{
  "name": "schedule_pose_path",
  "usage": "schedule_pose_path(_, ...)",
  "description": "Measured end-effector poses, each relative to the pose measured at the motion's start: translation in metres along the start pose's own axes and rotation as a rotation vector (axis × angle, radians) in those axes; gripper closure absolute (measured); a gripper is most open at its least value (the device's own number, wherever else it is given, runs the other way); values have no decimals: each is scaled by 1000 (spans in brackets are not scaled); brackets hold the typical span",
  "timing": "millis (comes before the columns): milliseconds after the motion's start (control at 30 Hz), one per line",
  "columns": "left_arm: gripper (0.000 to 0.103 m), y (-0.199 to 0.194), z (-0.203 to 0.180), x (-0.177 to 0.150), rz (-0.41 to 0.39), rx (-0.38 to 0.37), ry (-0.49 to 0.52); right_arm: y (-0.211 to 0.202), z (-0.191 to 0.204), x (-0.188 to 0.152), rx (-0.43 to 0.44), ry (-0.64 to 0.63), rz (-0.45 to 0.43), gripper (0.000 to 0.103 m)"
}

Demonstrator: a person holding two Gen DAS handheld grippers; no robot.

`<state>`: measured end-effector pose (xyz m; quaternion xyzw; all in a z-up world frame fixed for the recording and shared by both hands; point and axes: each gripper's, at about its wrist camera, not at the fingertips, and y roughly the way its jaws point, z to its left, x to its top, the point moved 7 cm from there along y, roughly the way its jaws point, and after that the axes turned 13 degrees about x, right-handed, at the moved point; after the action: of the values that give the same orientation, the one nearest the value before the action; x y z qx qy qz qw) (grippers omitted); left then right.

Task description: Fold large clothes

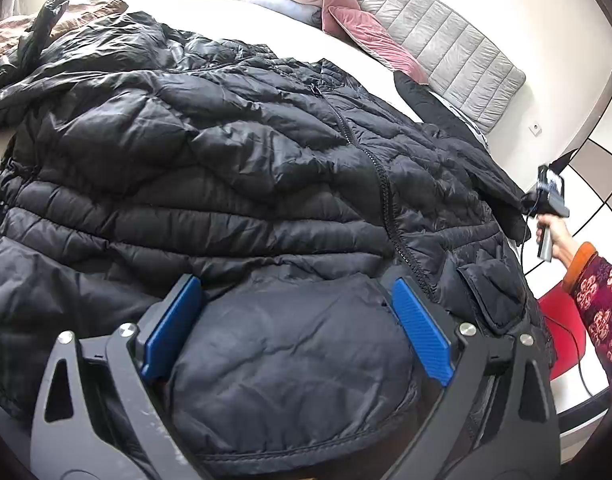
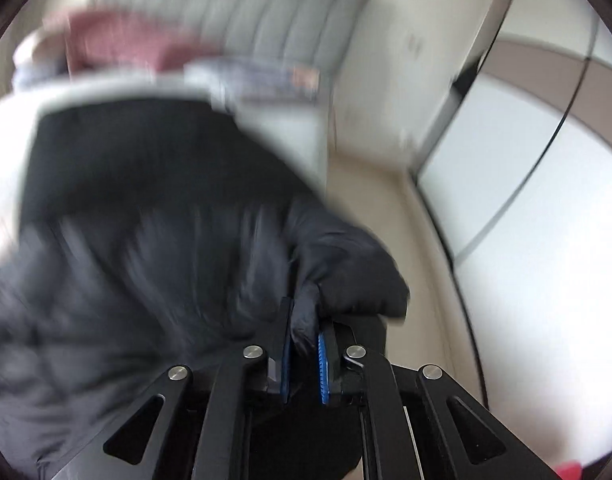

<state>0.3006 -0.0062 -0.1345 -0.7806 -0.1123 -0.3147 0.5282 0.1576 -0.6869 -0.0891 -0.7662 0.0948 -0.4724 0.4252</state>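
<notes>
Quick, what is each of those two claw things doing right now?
Left gripper: open wide, a puffy part of the black jacket between its fingers, not pinched.
Right gripper: shut on a fold of the jacket's edge.

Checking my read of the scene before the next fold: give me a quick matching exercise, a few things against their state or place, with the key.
Things:
1. left gripper
2. right gripper
3. black puffer jacket
4. pink cushions

States or places:
A. shut on a fold of black fabric
B. leaning at the grey padded headboard
C. jaws wide open over a rounded part of the jacket
D. spread out across the bed, zipper facing up

Pairs: 1-C, 2-A, 3-D, 4-B
</notes>
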Motion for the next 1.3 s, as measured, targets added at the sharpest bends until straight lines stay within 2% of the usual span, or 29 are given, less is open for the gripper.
schedule_pose_path(67, 7, 0, 1, 0, 1, 0, 0, -5, 0, -7, -48, -23, -7, 84)
schedule_pose_path(133, 6, 1, 1, 0, 3, 3, 4, -15, -2, -5, -119, -32, 10, 62)
schedule_pose_path(167, 6, 1, 1, 0, 5, 6, 7, -20, -5, -3, -140, -31, 8, 55)
schedule_pose_path(200, 6, 1, 1, 0, 7, 10, 12, -33, -7, 1, -160, -22, -16, 42)
schedule_pose_path(233, 6, 1, 0, 0, 9, 16, 18, -43, -9, 5, -155, -12, -40, 35)
schedule_pose_path(333, 6, 0, -3, 0, 14, 30, 28, -79, 5, 14, -38, 16, -100, 26)
schedule_pose_path(400, 6, -3, -2, 2, 19, 40, 22, -95, 22, 13, 52, 14, -103, 25)
schedule_pose_path(467, 6, -8, 2, 4, 19, 55, 14, -117, 49, 4, 183, 1, -87, 25)
schedule_pose_path(533, 6, -14, 9, 7, 18, 98, 7, -139, 78, -12, 286, -17, -64, 25)
schedule_pose_path(567, 6, -19, 14, 10, 12, 126, 4, -143, 81, -13, 317, -22, -51, 24)
schedule_pose_path(667, 6, -35, 27, 18, -12, 194, 0, -167, 129, -41, 452, -45, 21, 24)
schedule_pose_path(900, 5, -77, 79, 47, -79, 331, -49, -205, 216, -102, 695, -101, 94, 23)
schedule_pose_path(1033, 6, -83, 118, 78, -52, 402, -78, -215, 242, -133, 755, -157, 119, 23)
schedule_pose_path(1133, 5, -78, 146, 109, -60, 435, -75, -215, 263, -153, 766, -214, 123, 22)
schedule_pose_path(1300, 6, -47, 178, 148, -48, 436, -97, -210, 281, -178, 813, -245, 114, 22)
